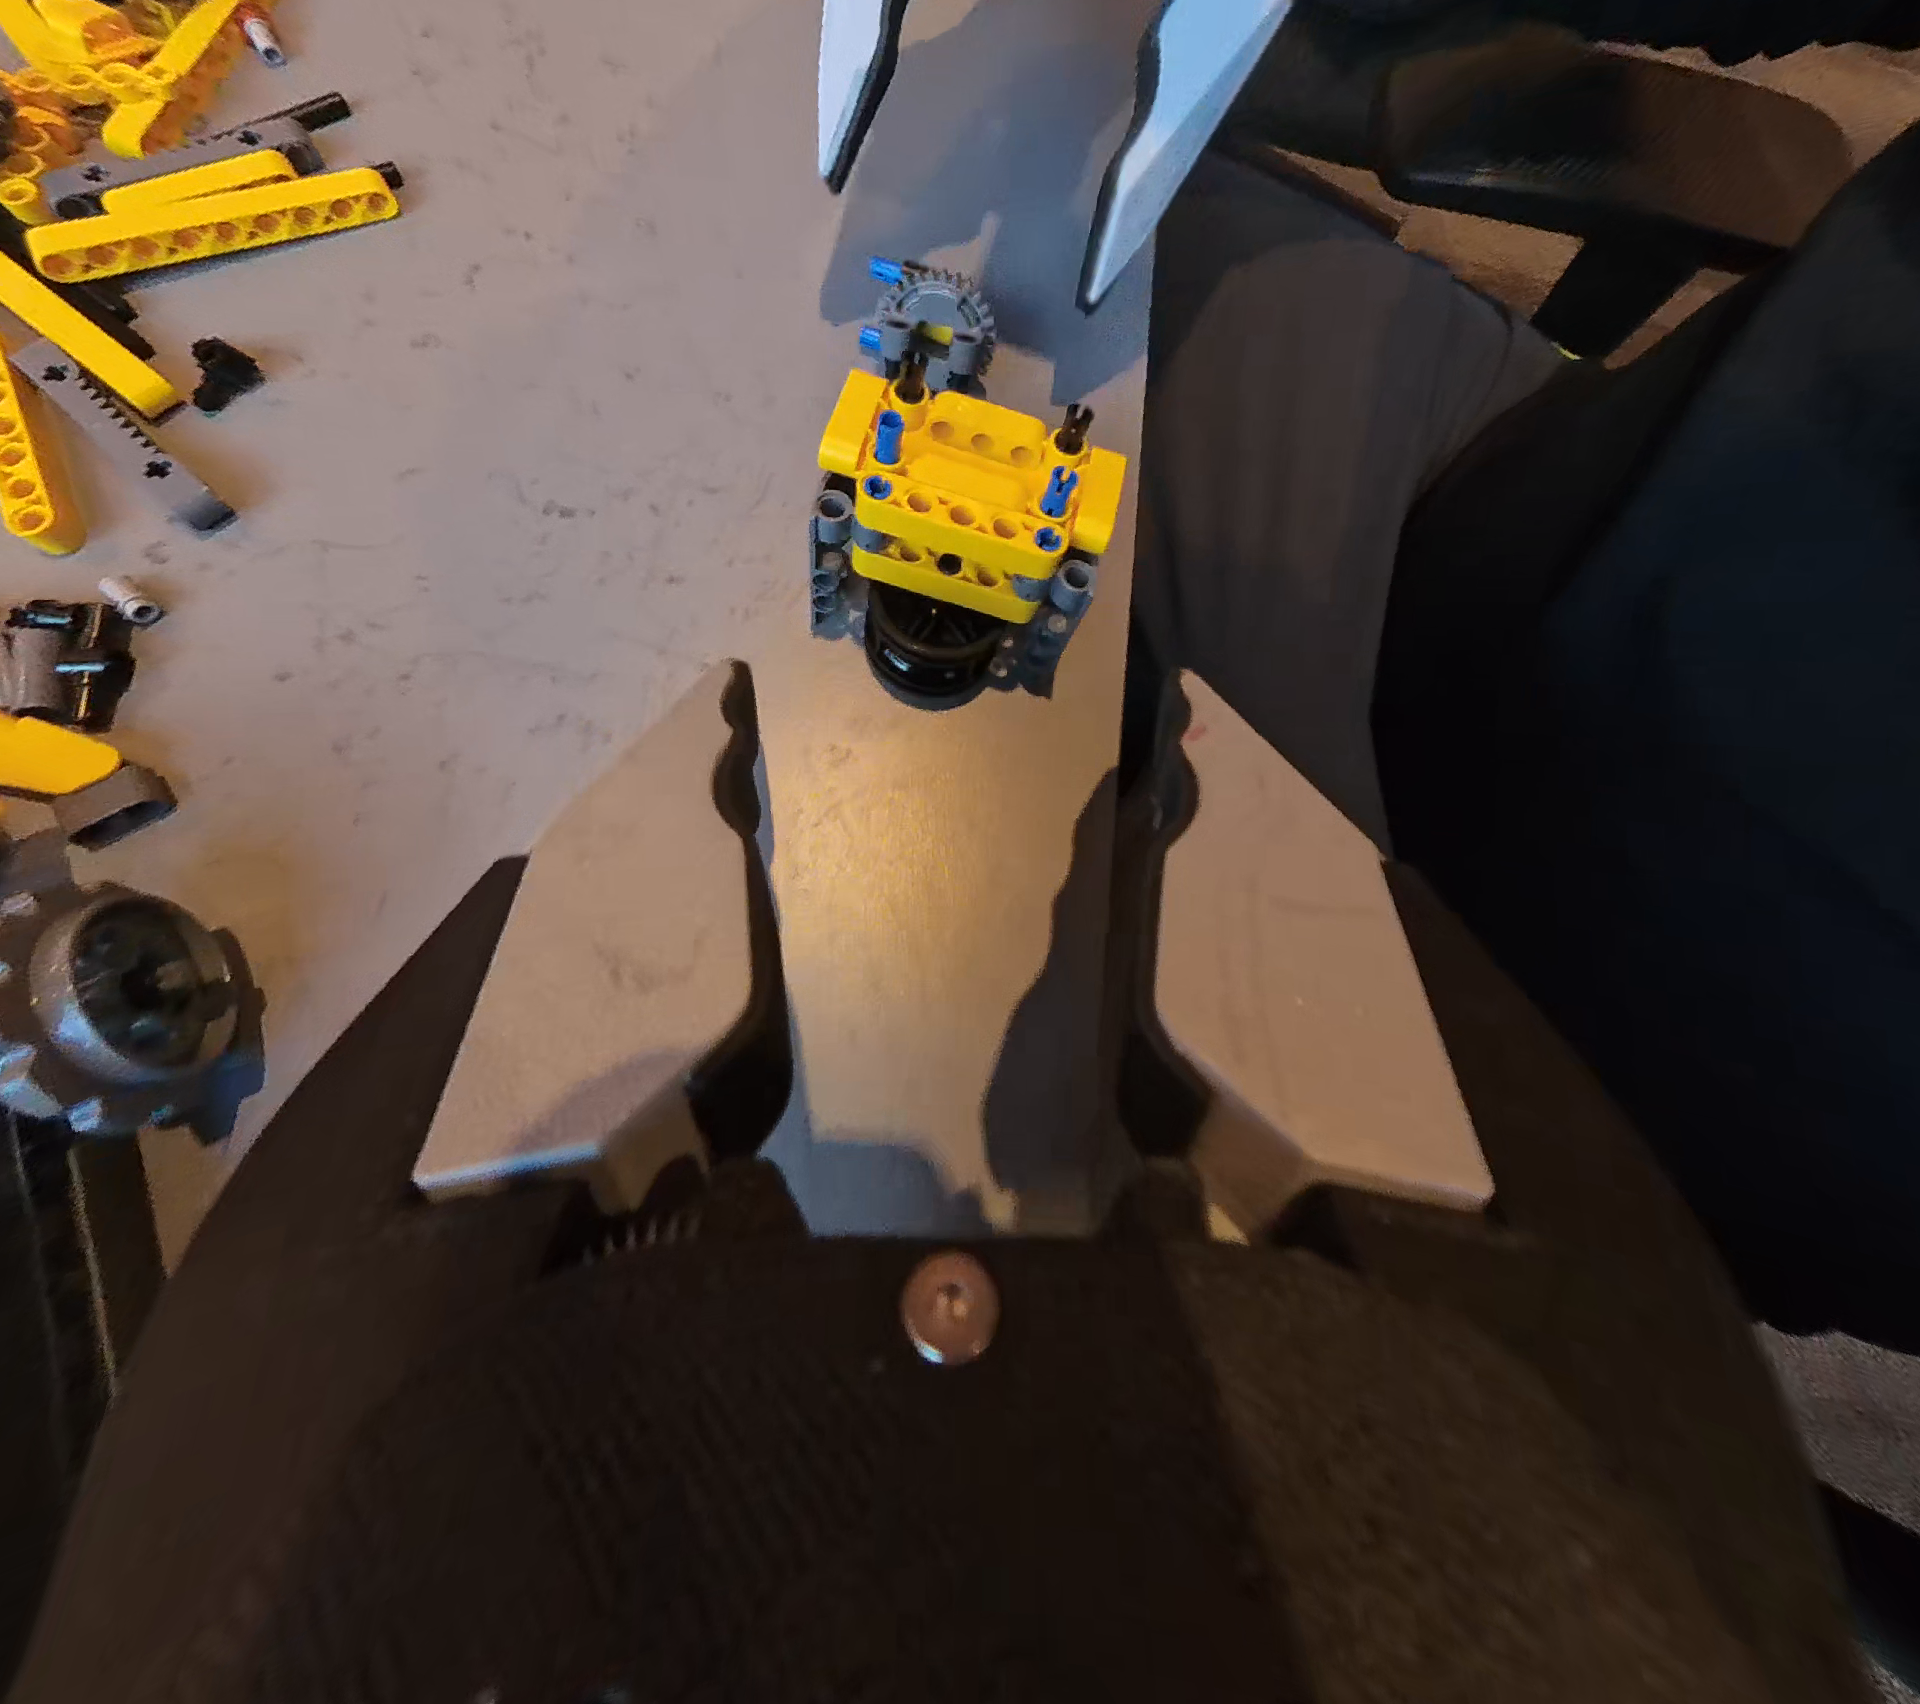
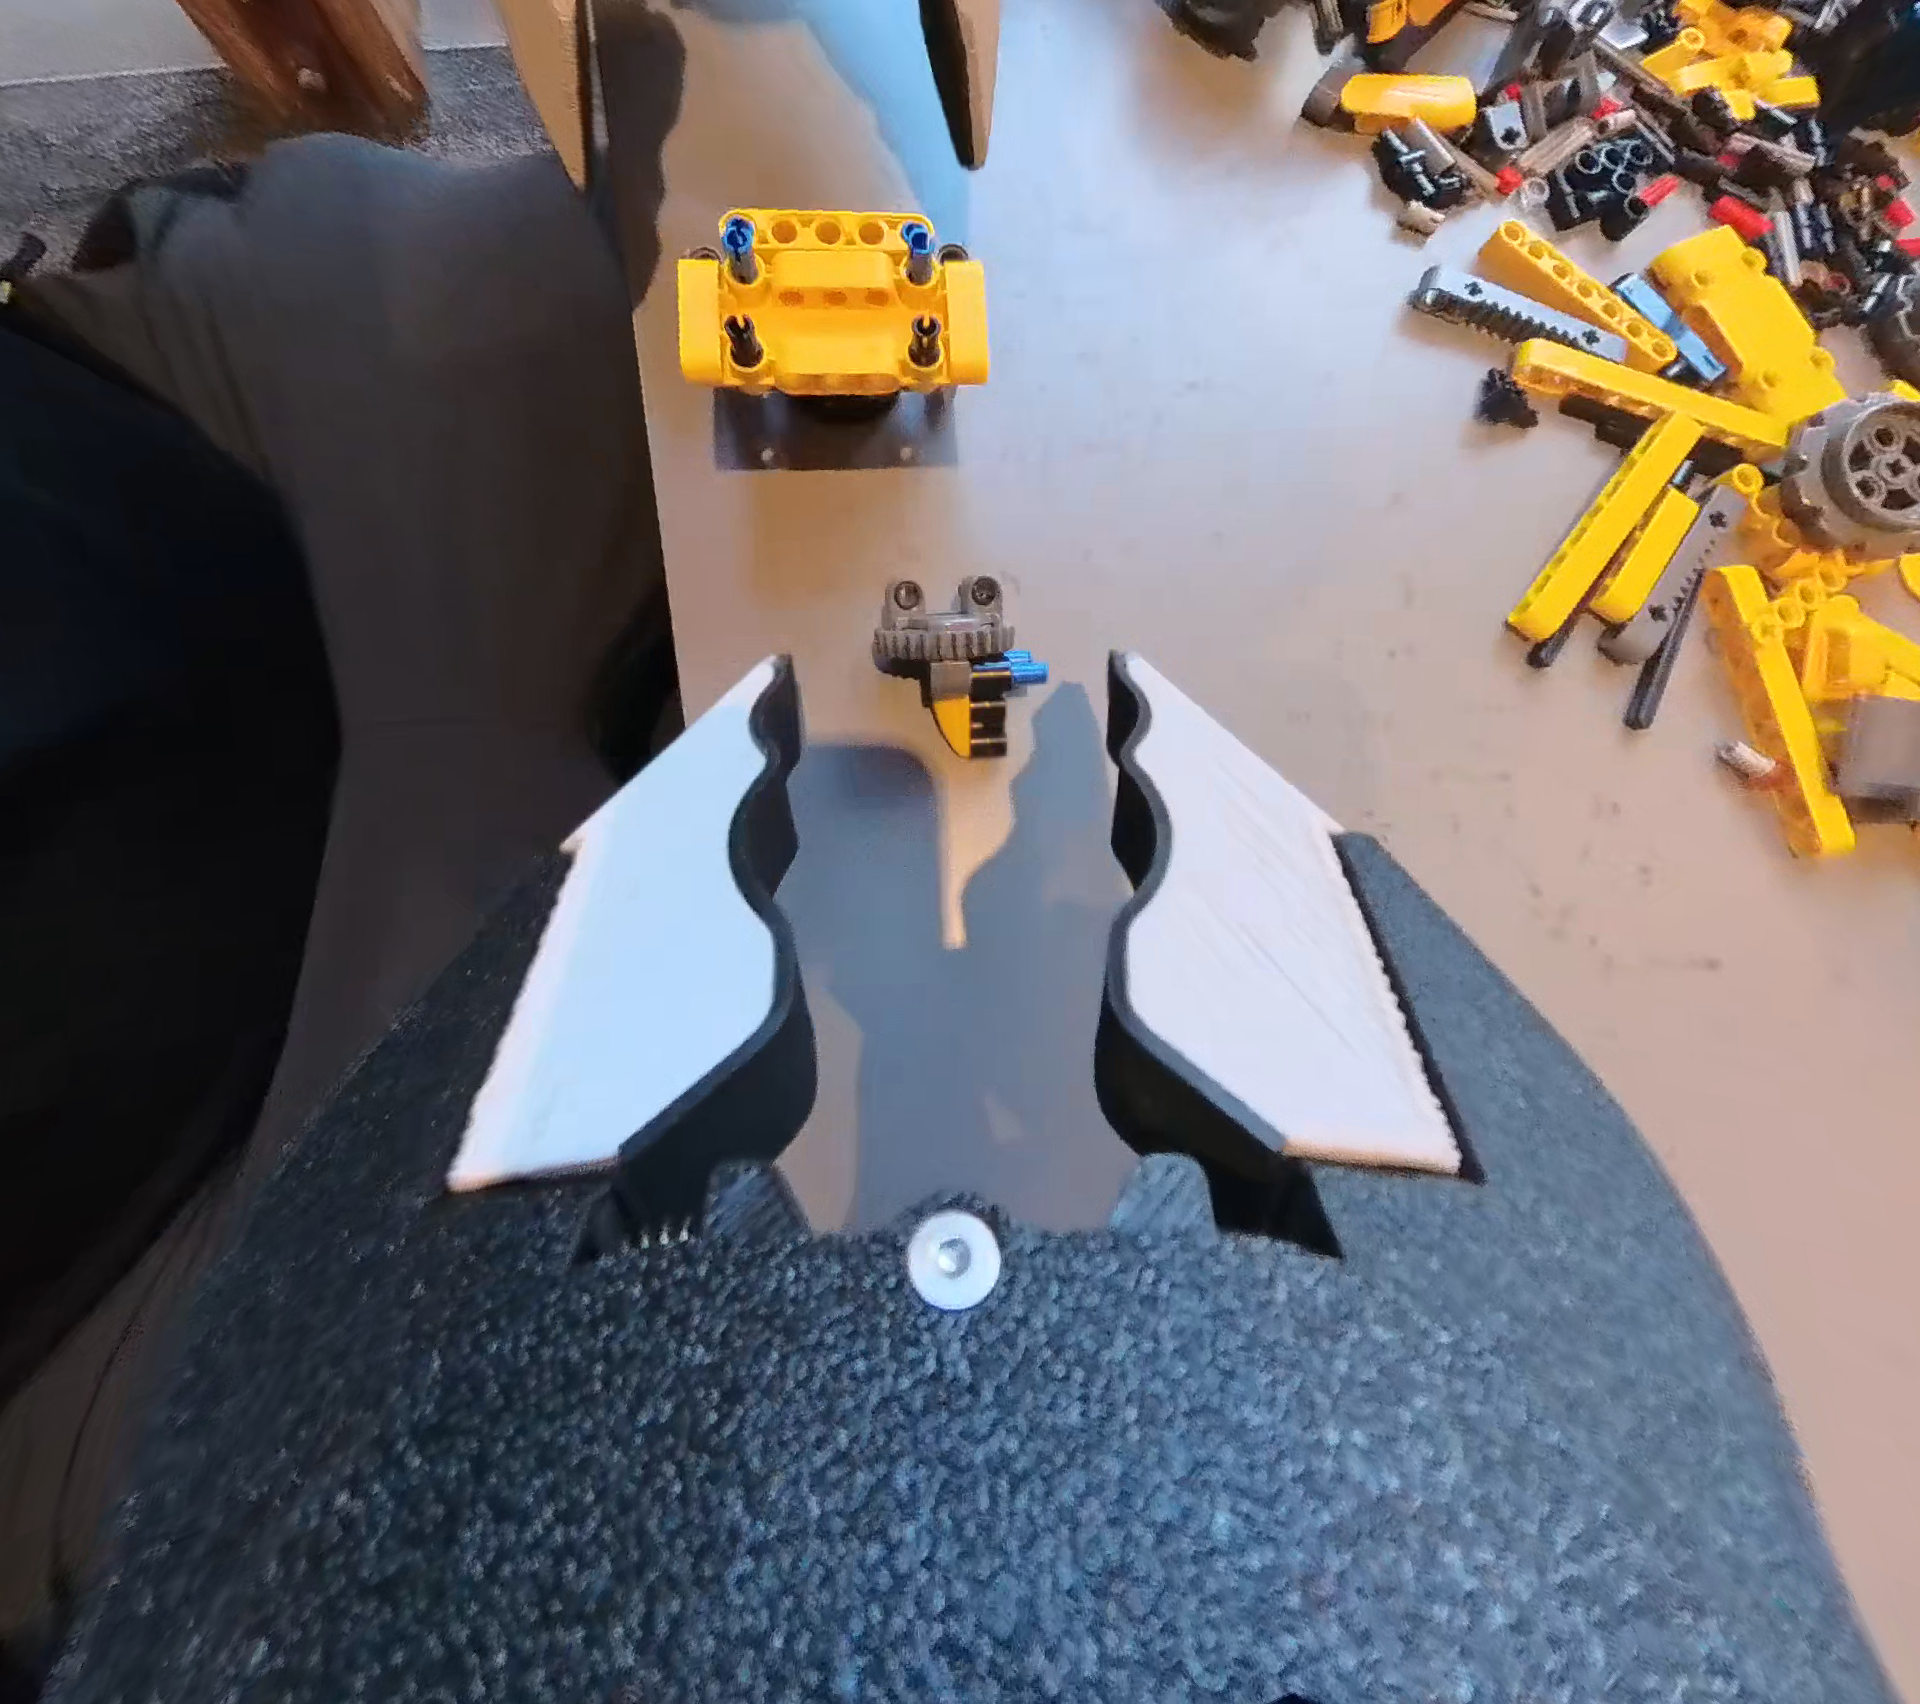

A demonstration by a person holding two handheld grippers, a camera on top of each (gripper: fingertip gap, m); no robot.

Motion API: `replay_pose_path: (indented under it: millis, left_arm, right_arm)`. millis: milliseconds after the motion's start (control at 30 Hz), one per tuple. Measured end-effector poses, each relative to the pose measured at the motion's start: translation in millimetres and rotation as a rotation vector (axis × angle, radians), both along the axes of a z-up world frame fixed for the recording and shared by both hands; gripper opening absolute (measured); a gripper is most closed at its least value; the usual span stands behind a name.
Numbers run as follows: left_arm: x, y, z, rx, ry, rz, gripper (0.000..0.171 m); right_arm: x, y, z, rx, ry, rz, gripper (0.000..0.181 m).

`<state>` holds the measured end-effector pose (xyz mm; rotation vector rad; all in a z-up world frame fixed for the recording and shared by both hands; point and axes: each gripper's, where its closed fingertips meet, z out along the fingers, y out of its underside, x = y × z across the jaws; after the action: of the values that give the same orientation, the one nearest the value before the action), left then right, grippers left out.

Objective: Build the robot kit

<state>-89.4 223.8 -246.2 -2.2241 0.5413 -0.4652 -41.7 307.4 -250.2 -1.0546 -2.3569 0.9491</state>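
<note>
Yellow brick assembly (image 1: 966,511) w/ blue pins stands on beige tabletop (image 1: 582,220) near its edge, betw. both grippers, touching neither. Small grey gear piece (image 2: 951,662) lies just ahead of right gripper (image 2: 951,698), fingers wide, empty. Left gripper (image 1: 951,698) also wide, empty. Loose yellow beams (image 2: 1683,449) piled well apart.

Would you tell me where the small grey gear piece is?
The grey gear piece lies on the table just beyond the open right gripper, between it and the yellow block assembly.
</note>
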Motion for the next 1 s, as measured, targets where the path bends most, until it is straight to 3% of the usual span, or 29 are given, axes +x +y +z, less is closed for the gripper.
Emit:
replay_pose_path:
  millis: [300,633,700,1000]
  left_arm:
    - [11,7,17,-0.025,0.062,-0.030,0.076]
    - [24,32,4,-0.132,0.141,-0.151,0.083]
    - [27,32,2,-0.143,0.158,-0.181,0.083]
    - [25,31,-12,-0.183,0.248,-0.225,0.065]
  right_arm:
    - [-14,-9,-11,0.019,-0.099,0.025,0.045]
    - [-16,-14,-14,0.044,-0.122,0.038,0.034]
    - [-16,-14,-17,0.052,-0.136,0.041,0.025]
    - [-16,-20,-11,-0.003,-0.051,0.029,0.024]
